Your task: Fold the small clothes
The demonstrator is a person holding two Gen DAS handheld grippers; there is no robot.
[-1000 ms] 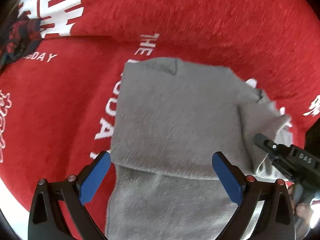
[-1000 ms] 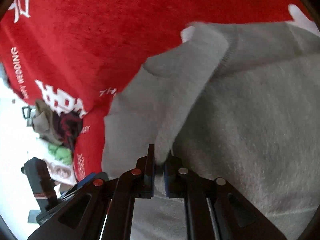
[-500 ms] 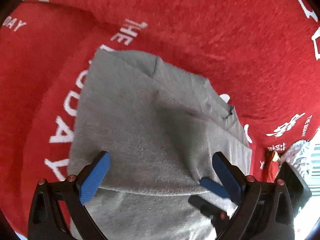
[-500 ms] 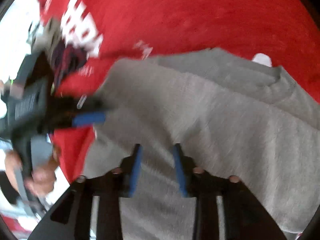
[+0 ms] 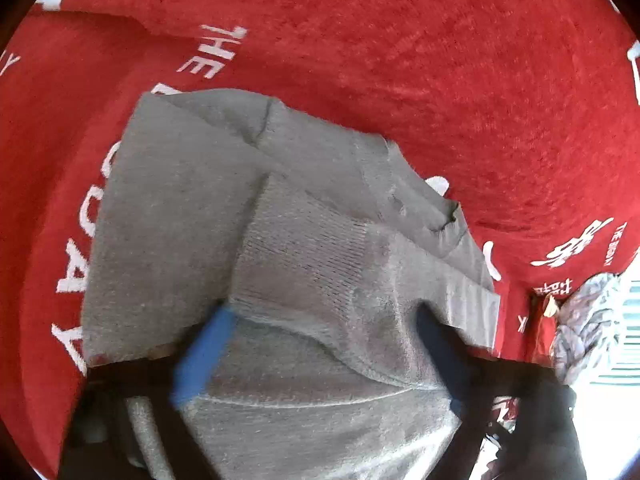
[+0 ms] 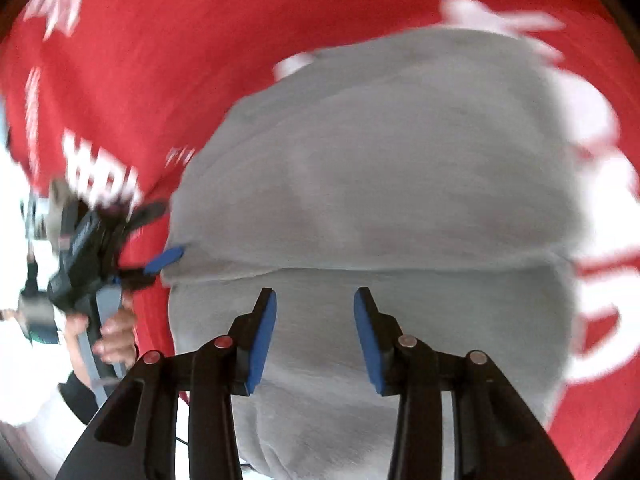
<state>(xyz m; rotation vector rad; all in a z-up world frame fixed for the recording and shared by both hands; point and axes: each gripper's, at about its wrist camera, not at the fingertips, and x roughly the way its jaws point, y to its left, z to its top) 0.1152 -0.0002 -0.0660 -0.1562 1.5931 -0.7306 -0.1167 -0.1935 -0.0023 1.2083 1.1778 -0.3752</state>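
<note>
Your folded grey knit sweater [image 5: 224, 216] lies on the red plush blanket [image 5: 440, 60], whose white lettering reads "THE"; the rest is too cut off to read. Your left gripper [image 5: 320, 344] has just been closing, a raised fold of knit between its blurred fingers; whether they pinch it I cannot tell. Your right gripper [image 6: 315, 320] stands part open above the sweater, holding nothing.

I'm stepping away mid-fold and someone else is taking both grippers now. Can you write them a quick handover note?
On the left gripper the jaws have just been closing, pinching a raised fold of the grey sweater.
On the right gripper the jaws have just been opening; open above the sweater, holding nothing.
Sweater lies on the red blanket, one ribbed-cuff sleeve already folded across its body.
Left: probably fold the body over and flatten.
</note>
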